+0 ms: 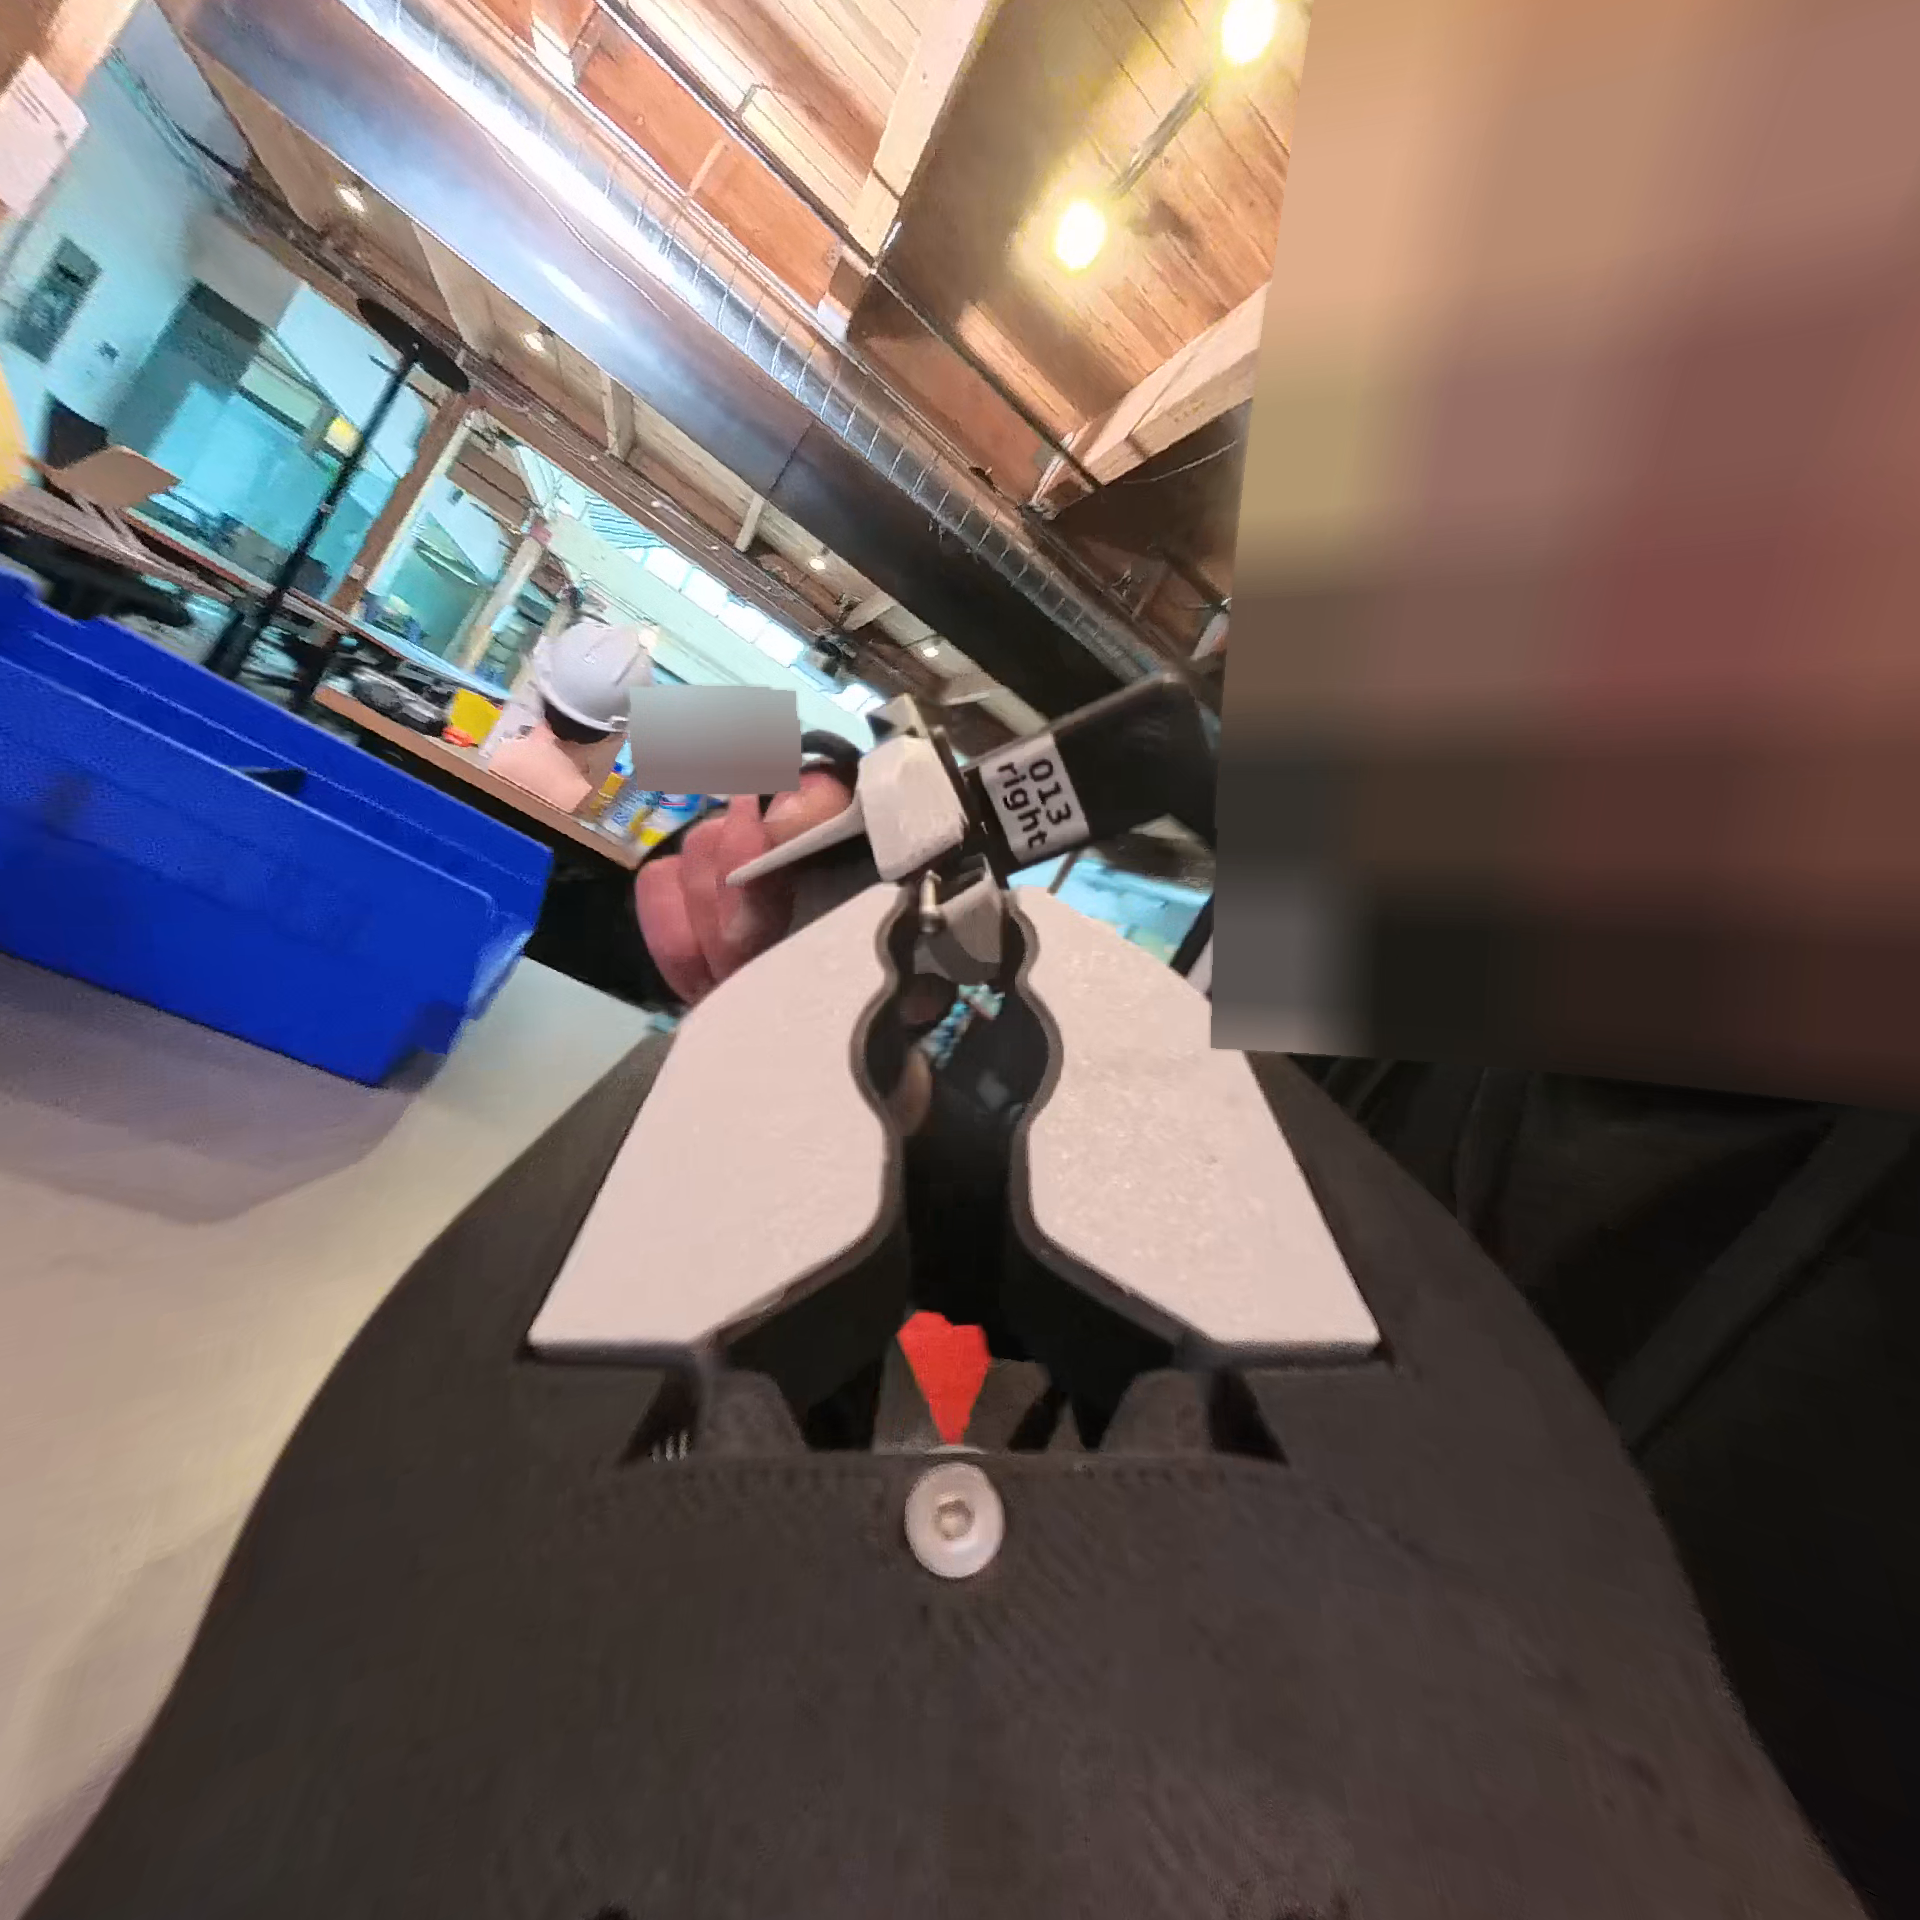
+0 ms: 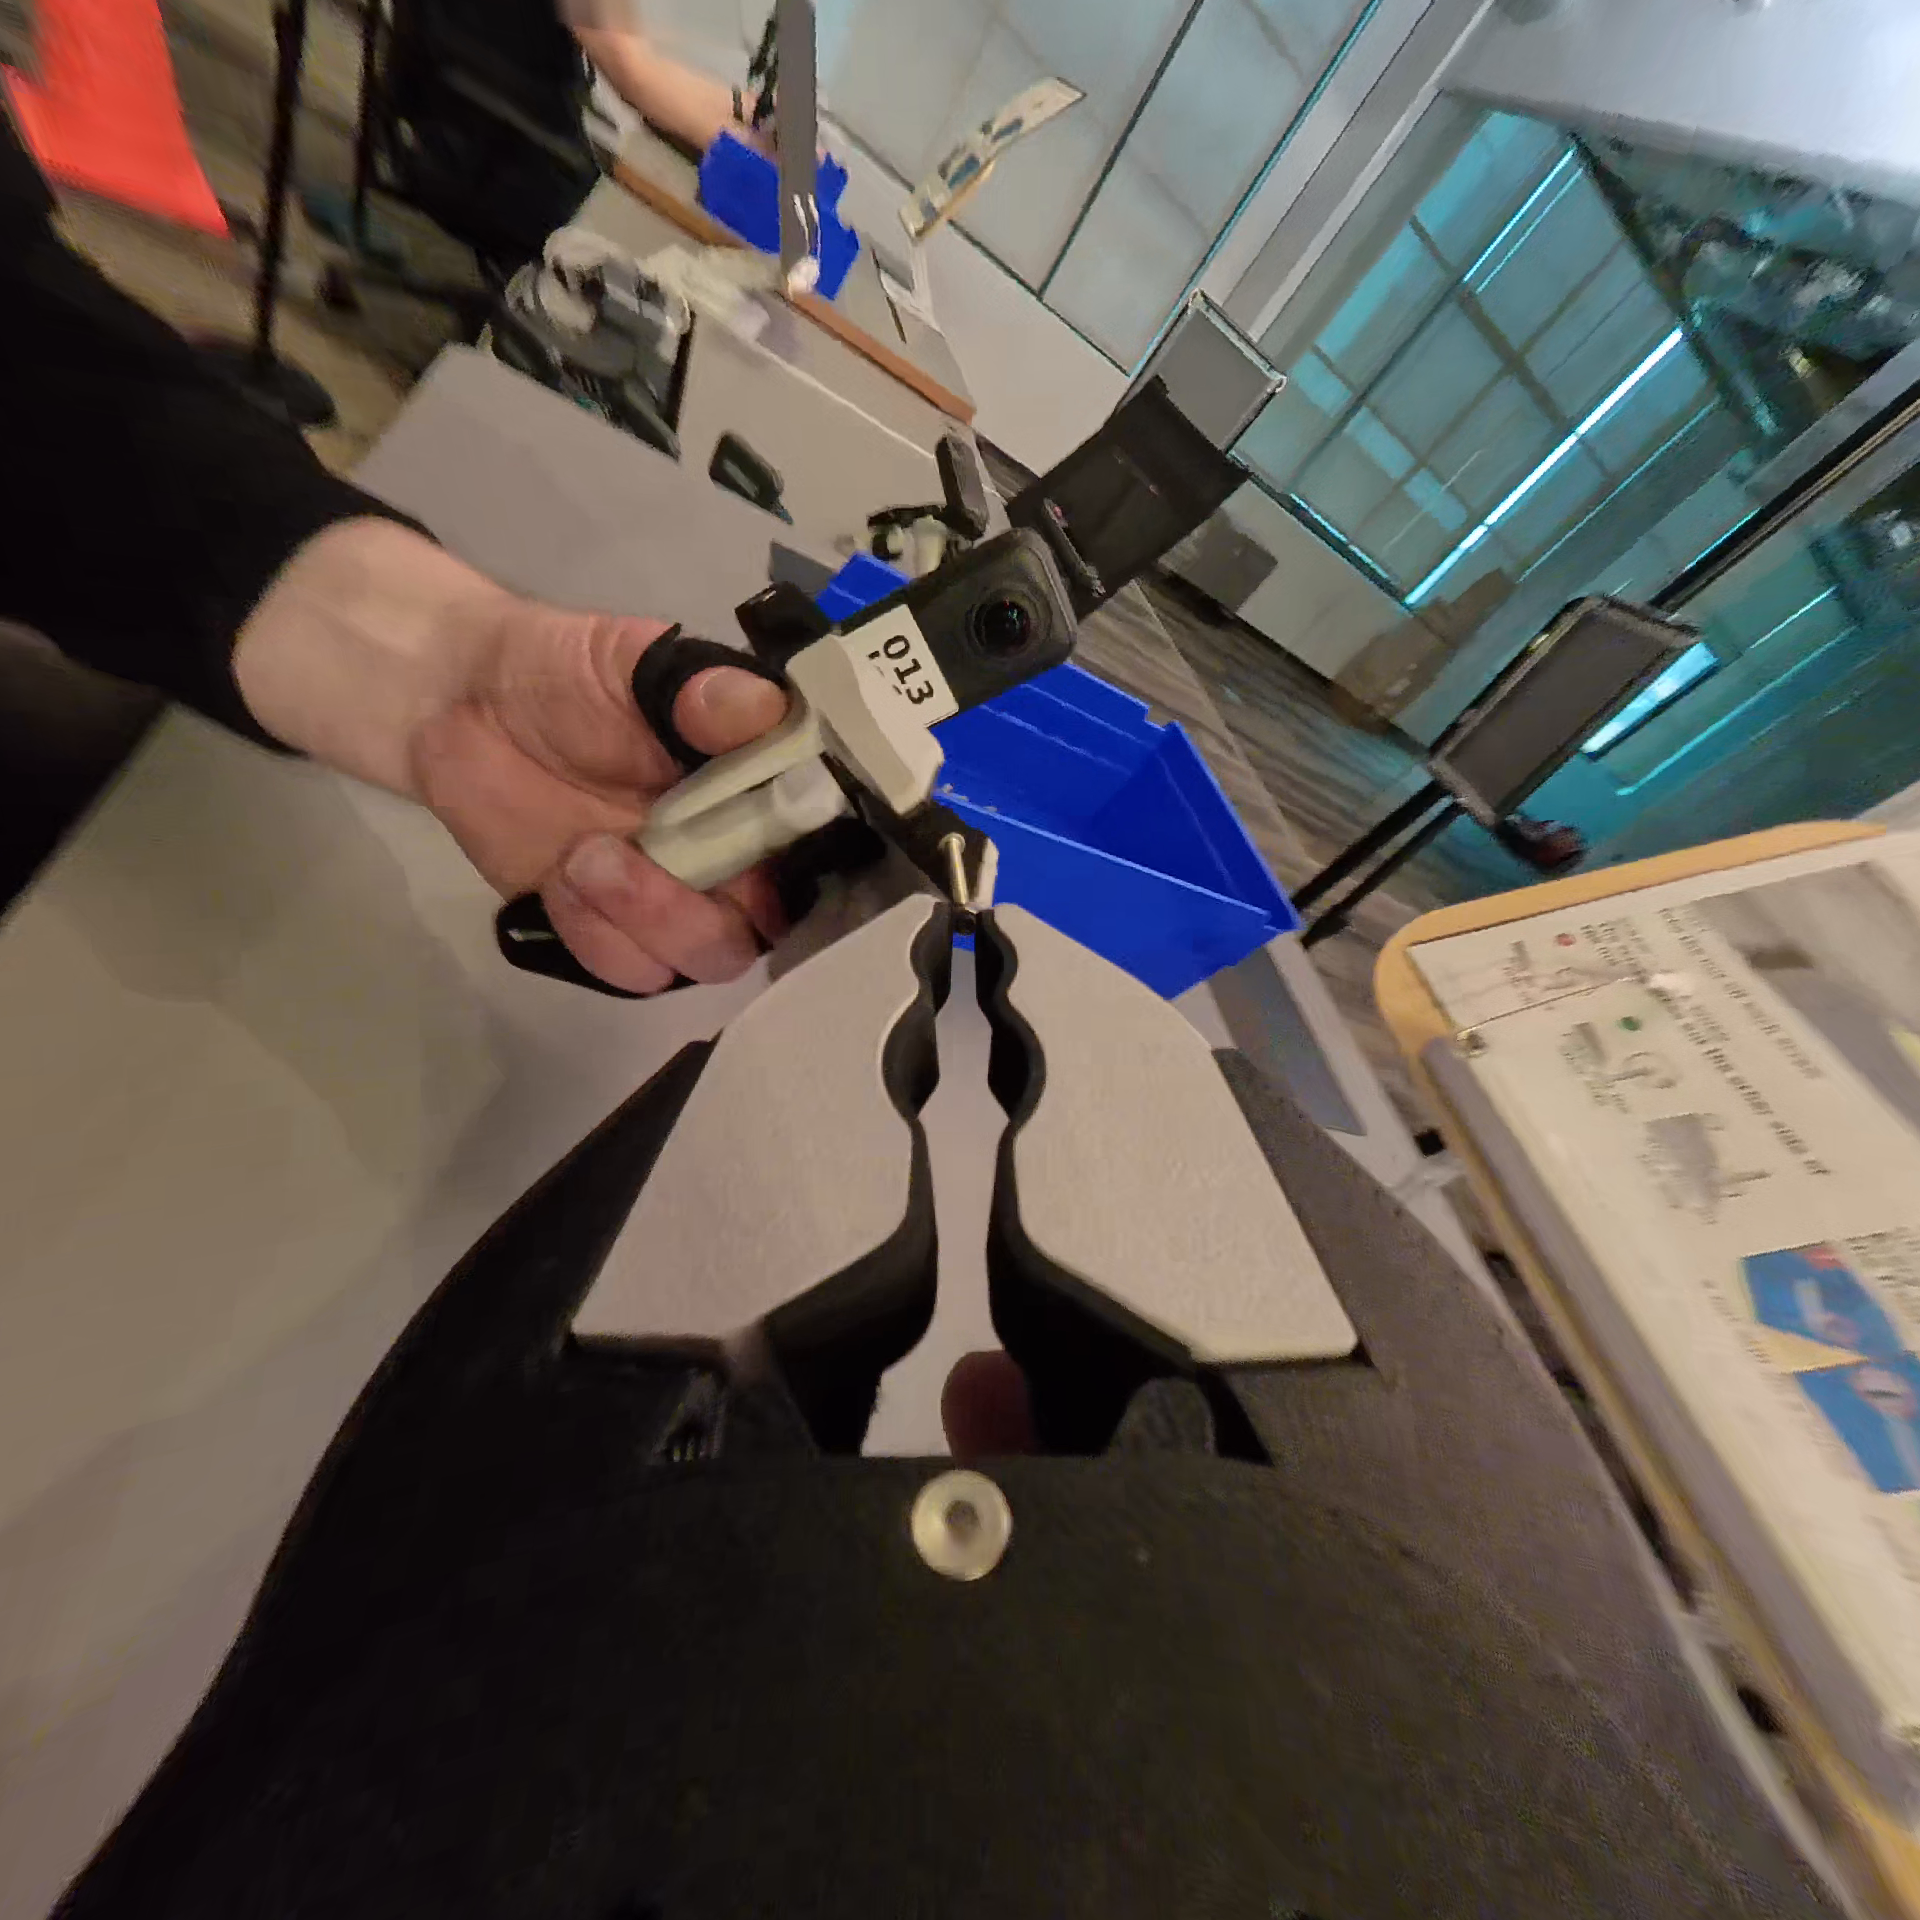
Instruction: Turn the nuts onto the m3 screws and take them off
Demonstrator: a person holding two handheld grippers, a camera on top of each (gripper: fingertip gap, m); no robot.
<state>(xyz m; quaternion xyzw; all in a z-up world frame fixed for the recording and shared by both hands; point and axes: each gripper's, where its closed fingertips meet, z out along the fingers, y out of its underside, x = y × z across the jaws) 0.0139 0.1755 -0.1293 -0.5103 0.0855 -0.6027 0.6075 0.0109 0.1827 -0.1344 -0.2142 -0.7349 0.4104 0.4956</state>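
The left tool (image 2: pixel 961 873) is closed on the slim silver M3 screw (image 2: pixel 958 871); the right tool (image 2: pixel 964 920) pinches its lower end, presumably on the small nut; threading appears under way above the bench; removal remains.

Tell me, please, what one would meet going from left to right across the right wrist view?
Person's hand → left claw, shut on a screw → blue bin → printed sheet on a wooden board.
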